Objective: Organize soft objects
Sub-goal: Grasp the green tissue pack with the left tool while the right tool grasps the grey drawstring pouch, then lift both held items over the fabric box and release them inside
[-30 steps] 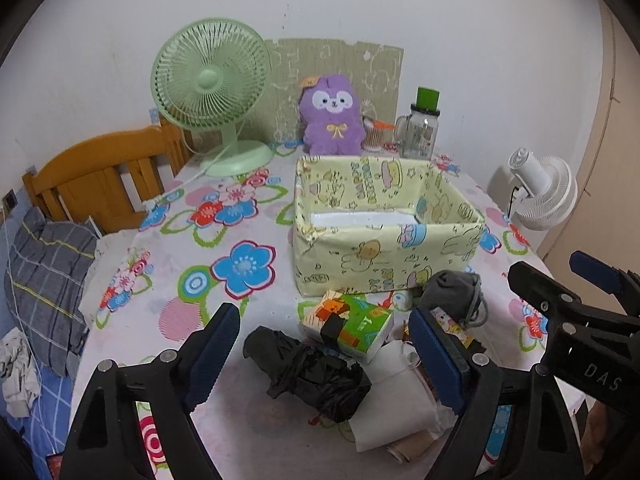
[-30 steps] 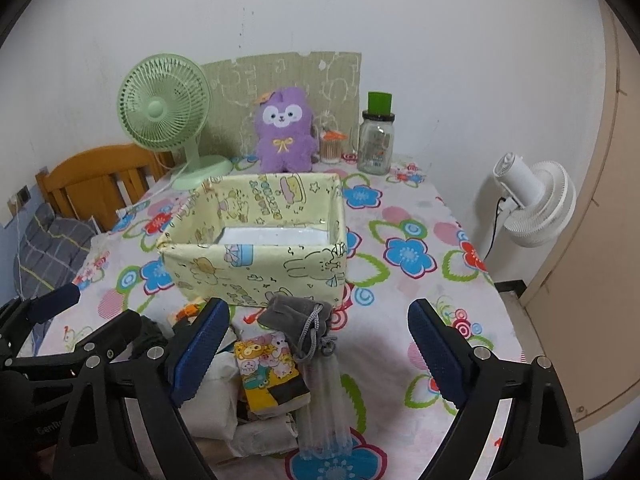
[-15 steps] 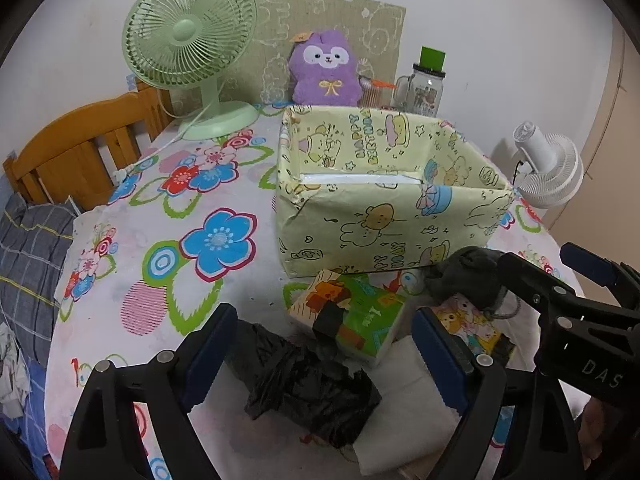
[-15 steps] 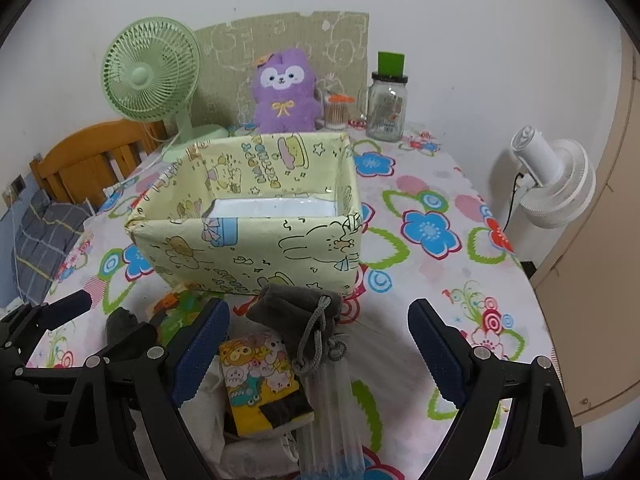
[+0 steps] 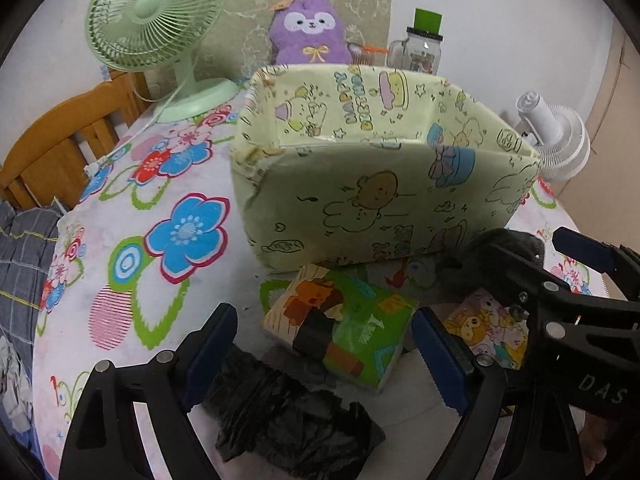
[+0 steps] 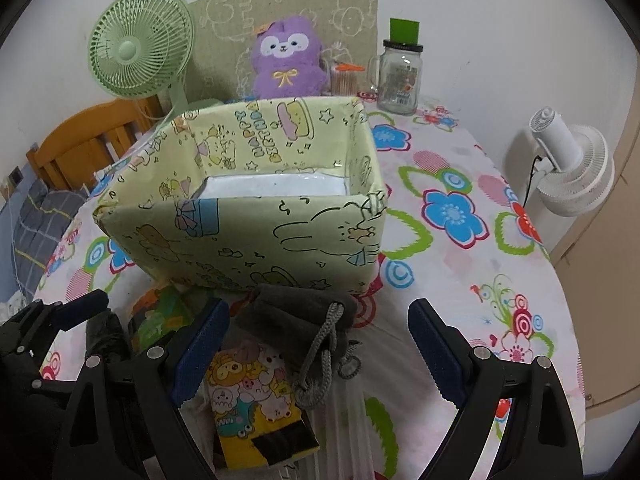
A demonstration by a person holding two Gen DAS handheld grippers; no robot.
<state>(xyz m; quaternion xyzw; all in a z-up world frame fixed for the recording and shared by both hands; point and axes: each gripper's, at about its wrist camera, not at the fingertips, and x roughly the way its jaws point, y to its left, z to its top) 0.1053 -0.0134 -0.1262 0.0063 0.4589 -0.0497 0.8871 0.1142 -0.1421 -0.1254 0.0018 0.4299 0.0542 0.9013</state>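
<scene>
The green tissue pack (image 5: 340, 328) lies between the spread fingers of the left gripper (image 5: 324, 344), just short of the yellow box (image 5: 384, 208) ahead, apparently lined up for a grab. The right gripper (image 6: 318, 344), likewise released, brackets the grey drawstring pouch (image 6: 304, 320) beside the cartoon tissue pack (image 6: 252, 392).
</scene>
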